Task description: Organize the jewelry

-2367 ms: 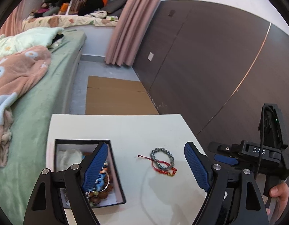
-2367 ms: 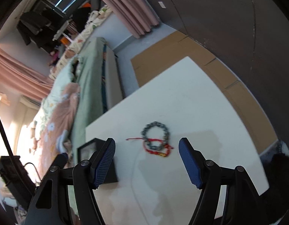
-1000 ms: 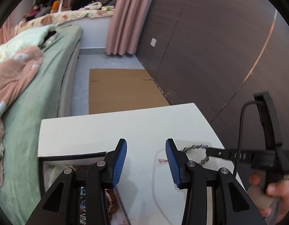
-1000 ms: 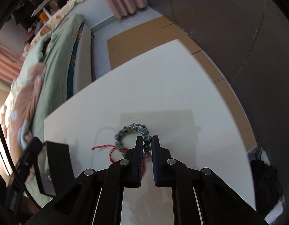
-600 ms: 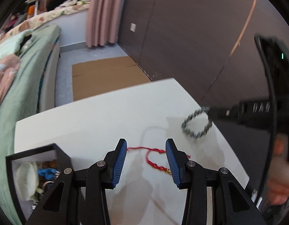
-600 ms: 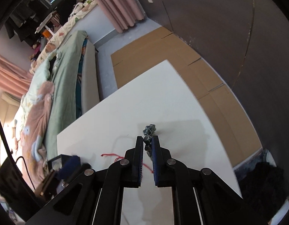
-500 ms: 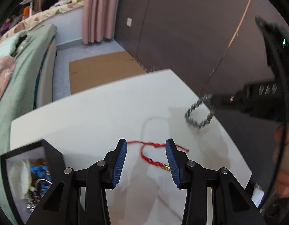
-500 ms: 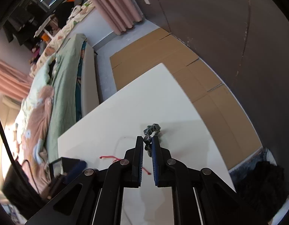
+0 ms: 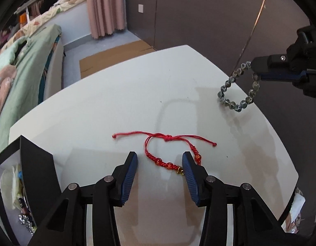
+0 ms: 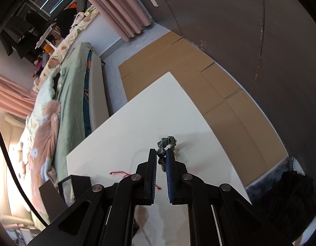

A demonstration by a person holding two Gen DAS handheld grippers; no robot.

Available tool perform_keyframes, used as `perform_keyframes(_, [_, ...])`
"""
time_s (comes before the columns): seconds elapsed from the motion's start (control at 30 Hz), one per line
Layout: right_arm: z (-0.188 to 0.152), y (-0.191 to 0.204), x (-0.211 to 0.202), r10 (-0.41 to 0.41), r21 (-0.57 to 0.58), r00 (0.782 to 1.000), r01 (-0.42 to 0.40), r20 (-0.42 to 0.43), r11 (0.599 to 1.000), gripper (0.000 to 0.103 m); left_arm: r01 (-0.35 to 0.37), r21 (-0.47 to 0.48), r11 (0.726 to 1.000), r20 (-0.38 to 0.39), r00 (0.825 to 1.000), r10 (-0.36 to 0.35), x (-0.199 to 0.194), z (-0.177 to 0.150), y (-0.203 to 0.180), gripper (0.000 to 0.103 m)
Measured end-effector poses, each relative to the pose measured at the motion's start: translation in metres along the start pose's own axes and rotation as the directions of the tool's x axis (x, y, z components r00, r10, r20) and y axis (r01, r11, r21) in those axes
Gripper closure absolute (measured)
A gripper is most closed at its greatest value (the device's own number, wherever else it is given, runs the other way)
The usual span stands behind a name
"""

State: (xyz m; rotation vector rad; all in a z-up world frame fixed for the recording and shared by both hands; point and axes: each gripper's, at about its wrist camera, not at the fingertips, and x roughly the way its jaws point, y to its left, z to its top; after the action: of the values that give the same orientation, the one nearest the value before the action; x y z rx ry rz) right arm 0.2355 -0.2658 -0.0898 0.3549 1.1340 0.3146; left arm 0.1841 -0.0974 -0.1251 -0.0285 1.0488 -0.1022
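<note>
A red cord bracelet (image 9: 168, 149) with small gold beads lies on the white table (image 9: 117, 102). My left gripper (image 9: 160, 164) is open, low over the table, its fingers on either side of the bracelet's beaded part. My right gripper (image 10: 161, 153) is shut on a grey bead bracelet (image 9: 235, 94) and holds it above the table's right side, hanging from the fingertips; it also shows in the right wrist view (image 10: 167, 141). A black jewelry box (image 9: 16, 184) with several pieces inside stands open at the table's left; it also shows in the right wrist view (image 10: 74, 186).
A bed with green and pink bedding (image 9: 18, 65) runs along the table's left side. Flat cardboard (image 10: 188, 78) lies on the floor beyond the table. A dark panel wall (image 9: 199, 16) stands to the right. The box's lid (image 9: 37, 164) stands up beside the left gripper.
My right gripper shut on the grey bead bracelet and lifted it off the table to the right. My left gripper narrowed and moved right from the box to the red bracelet.
</note>
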Motion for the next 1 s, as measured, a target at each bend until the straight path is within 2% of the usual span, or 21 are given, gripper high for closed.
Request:
perform_keyframes(0.3, [-0.014, -0.002, -0.007, 0.000, 0.010, 1.000, 0.000, 0.002, 1.000, 0.093, -0.034, 0.036, 0.999, -0.011, 0.999, 0.034, -0.005, -0.013, -0.005, 0.057])
perform_keyframes(0.33, [-0.016, -0.001, -0.007, 0.001, 0.010, 1.000, -0.001, 0.002, 1.000, 0.093, -0.042, 0.036, 0.998, -0.009, 0.999, 0.042, -0.006, -0.015, -0.004, 0.065])
perform_keyframes(0.37, [-0.019, -0.001, -0.008, 0.001, 0.007, 1.000, -0.001, 0.001, 1.000, 0.093, -0.057, 0.034, 0.998, -0.007, 0.998, 0.058, -0.008, -0.017, -0.003, 0.079])
perform_keyframes(0.43, [-0.022, 0.000, -0.009, 0.001, 0.001, 1.000, -0.001, -0.001, 1.000, 0.093, -0.052, 0.006, 0.999, -0.015, 0.999, 0.053, -0.011, -0.019, 0.004, 0.094])
perform_keyframes(0.47, [-0.023, 0.000, -0.009, 0.002, -0.002, 1.000, -0.002, -0.003, 1.000, 0.093, -0.036, -0.015, 0.999, -0.019, 0.999, 0.035, -0.011, -0.020, 0.008, 0.096])
perform_keyframes(0.5, [-0.026, 0.000, -0.010, 0.003, -0.005, 1.000, -0.003, -0.005, 1.000, 0.093, -0.016, -0.039, 0.999, -0.021, 1.000, 0.015, -0.013, -0.021, 0.013, 0.096])
perform_keyframes(0.6, [-0.030, 0.000, -0.011, 0.005, -0.012, 1.000, -0.005, -0.010, 1.000, 0.093, -0.012, -0.076, 0.997, 0.000, 1.000, 0.012, -0.022, -0.025, 0.021, 0.096])
perform_keyframes(0.83, [-0.042, 0.001, -0.020, 0.020, -0.024, 1.000, -0.020, -0.006, 1.000, 0.093, 0.016, -0.131, 0.991, 0.110, 0.994, -0.002, -0.061, -0.029, 0.032, 0.096])
perform_keyframes(1.0, [-0.050, 0.007, -0.029, 0.063, -0.047, 0.998, -0.063, 0.010, 0.997, 0.093, 0.043, -0.186, 0.982, 0.191, 0.982, -0.006, -0.092, -0.031, 0.048, 0.096])
